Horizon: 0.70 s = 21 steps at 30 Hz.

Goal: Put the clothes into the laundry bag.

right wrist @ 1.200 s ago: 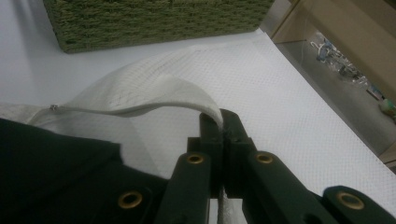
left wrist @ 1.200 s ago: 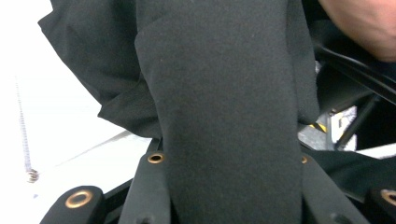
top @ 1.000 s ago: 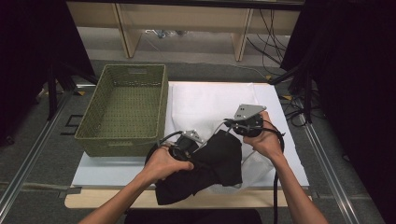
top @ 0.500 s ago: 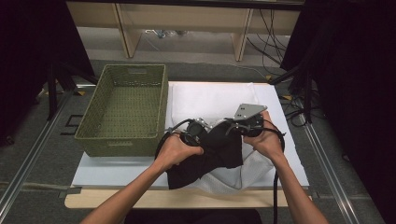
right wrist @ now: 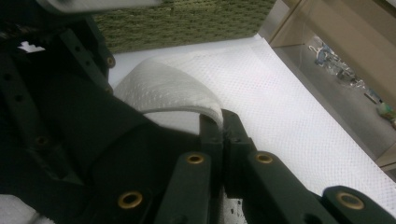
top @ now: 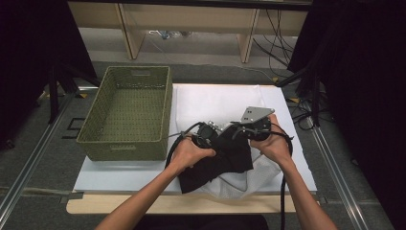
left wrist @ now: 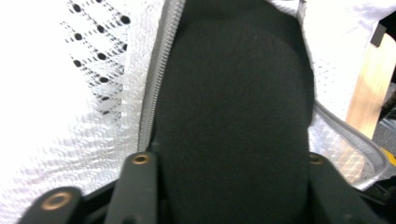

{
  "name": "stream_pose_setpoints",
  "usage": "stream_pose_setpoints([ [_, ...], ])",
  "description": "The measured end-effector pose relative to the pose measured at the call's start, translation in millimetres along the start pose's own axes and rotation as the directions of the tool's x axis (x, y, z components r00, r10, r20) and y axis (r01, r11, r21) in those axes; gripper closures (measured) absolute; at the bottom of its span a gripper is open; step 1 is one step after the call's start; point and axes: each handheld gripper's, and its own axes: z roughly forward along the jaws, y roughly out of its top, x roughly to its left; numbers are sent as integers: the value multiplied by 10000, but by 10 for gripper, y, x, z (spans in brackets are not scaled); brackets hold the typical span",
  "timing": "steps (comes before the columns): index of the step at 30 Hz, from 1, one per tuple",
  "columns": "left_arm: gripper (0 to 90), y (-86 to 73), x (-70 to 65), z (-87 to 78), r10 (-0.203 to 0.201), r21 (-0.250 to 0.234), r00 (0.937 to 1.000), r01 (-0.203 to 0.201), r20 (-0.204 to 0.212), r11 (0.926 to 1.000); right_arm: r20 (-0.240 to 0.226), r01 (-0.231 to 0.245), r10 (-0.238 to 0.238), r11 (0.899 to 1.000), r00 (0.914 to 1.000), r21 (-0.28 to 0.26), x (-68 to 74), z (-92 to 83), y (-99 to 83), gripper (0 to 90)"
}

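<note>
I sit at a pale wooden table (top: 119, 203) with a white top. Beyond its far edge runs a grey floor (top: 210, 50), and past that a light wooden shelf frame (top: 125, 26) with upright legs. Black cables (top: 275, 36) trail over the floor at the far right. Dark curtains (top: 354, 72) hang on my right and dark curtains (top: 28, 52) on my left. Metal rails (top: 28, 163) run along the floor on both sides. The light is even, from above.

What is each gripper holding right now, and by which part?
The left gripper is shut on the black cloth, bunched between its jaws. The right gripper pinches the edge of the white mesh bag at its opening.
</note>
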Motion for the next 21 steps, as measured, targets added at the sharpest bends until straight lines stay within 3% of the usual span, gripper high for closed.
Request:
stream_pose_setpoints([
  [1, 503, -11, -30, -20, -242, -381, 9997, 243, 46, 9990, 2, -34, 34, 10000, 10000, 13, 0, -2, -5, 899],
  [2, 459, -19, -25, -80, 89, -250, 9999, -87, 88, 9997, 10, -21, 21, 10000, 10000, 0, -3, -2, -8, 899],
  [4, 391, -49, -72, -144, 7, -526, 9999, 1, 146, 9986, -1, -6, 6, 10000, 10000, 9, -4, -1, -10, 899],
  [6, 355, -102, -81, -282, 534, -370, 9986, -535, -22, 9979, -1, 3, -3, 10000, 10000, 20, -1, 3, -11, 899],
  [7, 318, -130, -106, -326, 486, -412, 9988, -490, -105, 9979, -11, -13, 13, 10000, 10000, 28, 0, 7, -11, 899],
  [9, 252, -209, -109, -404, 945, -164, 9951, -950, -283, 9953, -21, -2, 3, 10000, 10000, 45, 2, 15, -11, 899],
  [10, 240, -209, -109, -404, 945, -164, 9951, -950, -283, 9953, -26, -19, 19, 10000, 10000, 71, 8, 14, -13, 899],
  [11, 229, -305, -113, -418, 909, -345, 9947, -926, -477, 9951, 11, -75, 75, 9999, 10000, 90, 11, 11, -16, 899],
  [13, 209, -423, -78, -409, 1025, 123, 9940, -1021, -389, 9947, 13, -87, 87, 9999, 10000, 96, 8, 10, -16, 899],
  [15, 198, -507, -85, -327, 787, 126, 9962, -783, -364, 9969, 27, -80, 80, 9999, 10000, 104, 9, 10, -15, 899],
  [17, 240, -553, -79, -256, 1084, 427, 9930, -1065, -462, 9934, 25, -55, 55, 9999, 10000, 128, 12, 13, -13, 899],
  [18, 336, -551, -97, -231, 863, 239, 9948, -851, -539, 9961, 29, -18, 17, 9999, 10000, 132, 12, 15, -13, 899],
  [19, 457, -541, -98, -227, 997, 279, 9936, -983, -522, 9948, 40, -106, 105, 9998, 9999, 161, 21, 14, -12, 899],
  [21, 562, -494, -125, -214, 1354, 401, 9880, -1327, -742, 9903, -28, 34, -33, 9999, 10000, 138, 15, 21, -9, 899],
])
